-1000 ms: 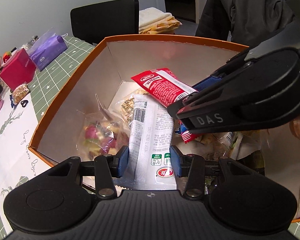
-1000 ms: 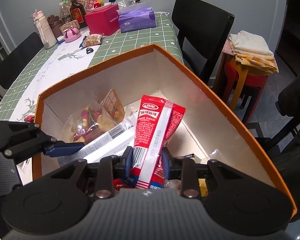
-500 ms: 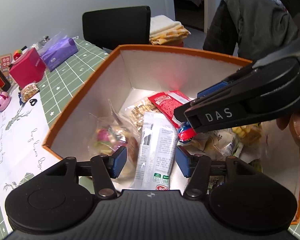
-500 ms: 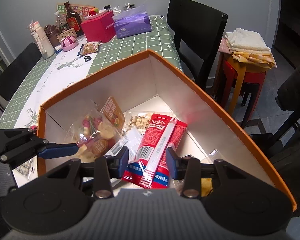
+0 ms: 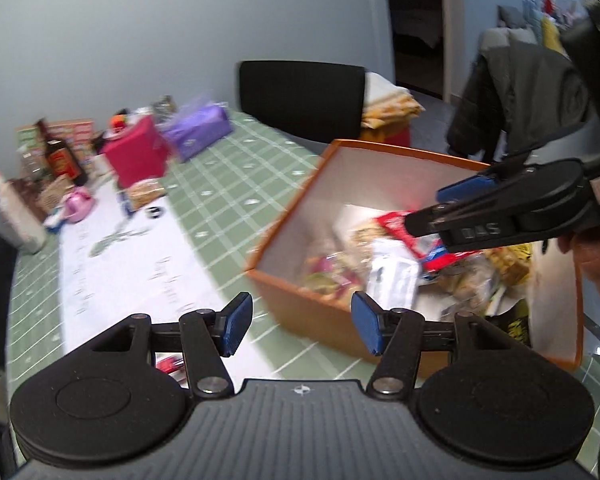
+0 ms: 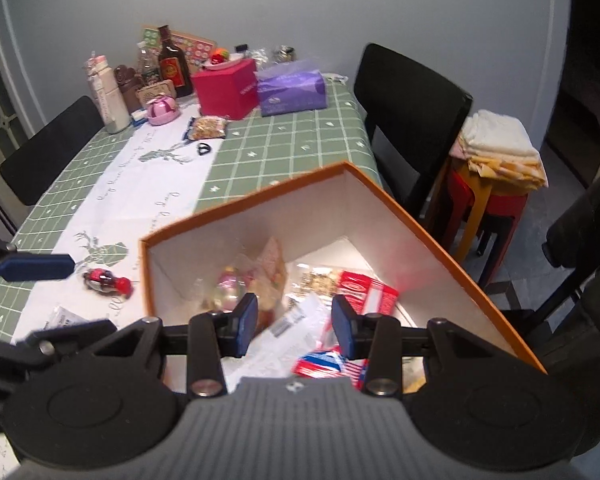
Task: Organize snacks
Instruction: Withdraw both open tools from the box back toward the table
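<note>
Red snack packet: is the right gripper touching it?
Apart. The right wrist view shows the right gripper open above the red snack packet lying in the box.

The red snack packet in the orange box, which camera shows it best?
The right wrist view: the red snack packet lies unobstructed inside the orange box, fairly sharp. In the left wrist view it is motion-blurred and partly hidden behind the right tongs.
</note>
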`<state>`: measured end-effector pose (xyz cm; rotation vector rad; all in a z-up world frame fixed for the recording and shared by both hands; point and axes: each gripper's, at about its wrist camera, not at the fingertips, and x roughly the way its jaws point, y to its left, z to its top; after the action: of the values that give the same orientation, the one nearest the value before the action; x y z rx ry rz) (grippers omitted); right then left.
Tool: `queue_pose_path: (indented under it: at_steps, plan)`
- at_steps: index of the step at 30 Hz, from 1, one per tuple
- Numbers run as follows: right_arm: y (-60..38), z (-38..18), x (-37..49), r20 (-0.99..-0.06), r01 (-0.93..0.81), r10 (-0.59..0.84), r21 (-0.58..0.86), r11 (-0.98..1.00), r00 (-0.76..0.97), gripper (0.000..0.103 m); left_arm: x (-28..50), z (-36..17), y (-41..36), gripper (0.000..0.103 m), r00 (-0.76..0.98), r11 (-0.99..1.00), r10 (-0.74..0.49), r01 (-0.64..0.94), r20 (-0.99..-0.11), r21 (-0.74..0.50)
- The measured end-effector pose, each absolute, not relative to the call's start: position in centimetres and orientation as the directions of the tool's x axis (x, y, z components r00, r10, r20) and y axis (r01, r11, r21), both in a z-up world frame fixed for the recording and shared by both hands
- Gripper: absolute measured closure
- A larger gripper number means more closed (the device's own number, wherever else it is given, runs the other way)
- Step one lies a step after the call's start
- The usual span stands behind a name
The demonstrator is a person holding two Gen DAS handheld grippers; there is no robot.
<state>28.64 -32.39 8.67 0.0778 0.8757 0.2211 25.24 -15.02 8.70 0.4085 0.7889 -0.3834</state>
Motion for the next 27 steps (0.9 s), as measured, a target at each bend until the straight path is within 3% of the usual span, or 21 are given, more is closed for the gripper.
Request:
queue_pose_path:
  at_steps: [6, 14, 23, 27]
  plan:
    - [-27.7, 11.3, 26.6, -0.721, -0.248, 0.255, 0.119, 0.961, 0.645, 0.063, 23.1, 11.2, -9.7, 0.036, 0.683, 0.894, -0.150, 0.402, -0.715, 0.196]
    - [-20.7, 10.6, 23.0, -0.738, -0.396, 0.310, 0.064, 0.916, 0.599, 0.063, 20.5, 11.7, -2.7, 0.033, 0.700, 0.944, -0.107, 0.296, -0.706, 0.149]
    - [-15.8, 9.2, 22.4, -0.760, -0.459, 0.312, 0.020, 0.888, 0.570, 0.063, 19.1, 9.0, 3.2, 0.033, 0.690, 0.976, -0.084, 0.204, -0.719, 0.082]
    - [-14.9, 8.4, 22.6, -0.771, -0.468, 0.306, 0.012, 0.884, 0.558, 0.063, 19.3, 6.5, 3.7, 0.033, 0.653, 0.969, -0.054, 0.218, -0.756, 0.119]
